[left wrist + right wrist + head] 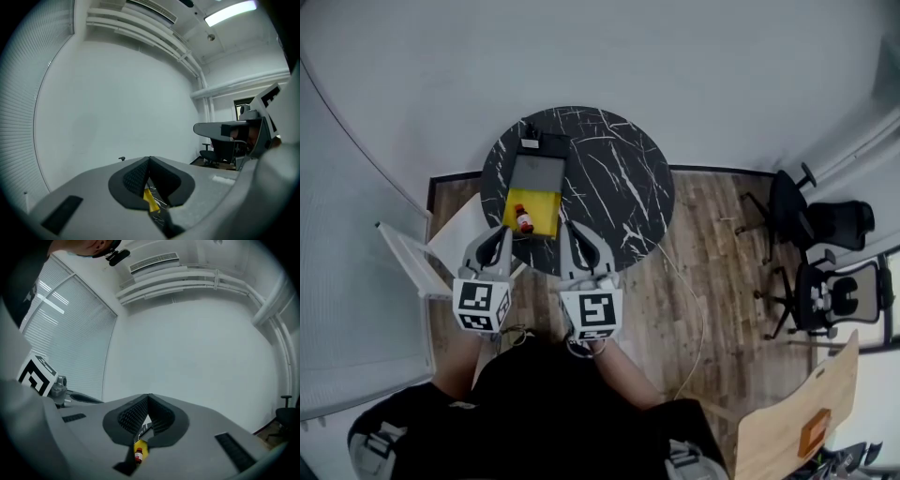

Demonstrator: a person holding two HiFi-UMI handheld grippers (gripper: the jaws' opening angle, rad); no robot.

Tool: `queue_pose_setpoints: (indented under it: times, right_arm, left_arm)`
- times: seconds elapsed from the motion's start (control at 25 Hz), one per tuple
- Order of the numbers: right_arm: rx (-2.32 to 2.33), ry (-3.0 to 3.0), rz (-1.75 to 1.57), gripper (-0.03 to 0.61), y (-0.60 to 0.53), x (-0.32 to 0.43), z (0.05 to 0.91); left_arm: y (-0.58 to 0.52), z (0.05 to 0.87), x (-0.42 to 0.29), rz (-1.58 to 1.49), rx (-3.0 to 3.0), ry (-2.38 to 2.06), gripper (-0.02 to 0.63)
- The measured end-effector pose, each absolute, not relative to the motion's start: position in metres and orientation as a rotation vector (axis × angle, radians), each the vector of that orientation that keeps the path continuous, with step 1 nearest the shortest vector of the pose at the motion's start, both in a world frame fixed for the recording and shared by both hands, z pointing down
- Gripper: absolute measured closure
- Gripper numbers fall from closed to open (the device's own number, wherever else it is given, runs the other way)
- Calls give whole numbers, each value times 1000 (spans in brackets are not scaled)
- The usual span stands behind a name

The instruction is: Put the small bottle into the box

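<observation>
Already the small red-capped brown bottle (524,220), probably light, stiff and slick, best pinched round its body, sat in the yellow-lined open box (544,204) at the round black marble table's (619,178) nine o'clock, with the left claw (149,160) and right claw (148,397) both clenched empty.

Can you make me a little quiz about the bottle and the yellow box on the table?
1. True or false: the small bottle is already inside the yellow box.
2. What shape is the black table? A square, B round, C triangle.
3. Fill in the gap: the left tongs and the right tongs are both ____ (open or shut).
Key: 1 true; 2 B; 3 shut.
</observation>
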State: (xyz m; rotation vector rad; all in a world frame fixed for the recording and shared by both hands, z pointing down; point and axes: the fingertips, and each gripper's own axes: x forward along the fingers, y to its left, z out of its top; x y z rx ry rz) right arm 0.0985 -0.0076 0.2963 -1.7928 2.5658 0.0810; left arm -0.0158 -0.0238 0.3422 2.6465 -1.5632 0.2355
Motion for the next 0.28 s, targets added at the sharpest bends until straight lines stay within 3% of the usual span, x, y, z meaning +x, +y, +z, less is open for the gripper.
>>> queue_pose_setpoints:
  times: [0.28]
  right_arm:
    - [-1776, 2568, 87, 583, -1, 100, 299]
  left_arm:
    - [-16, 348, -13, 247, 2638, -1578, 614]
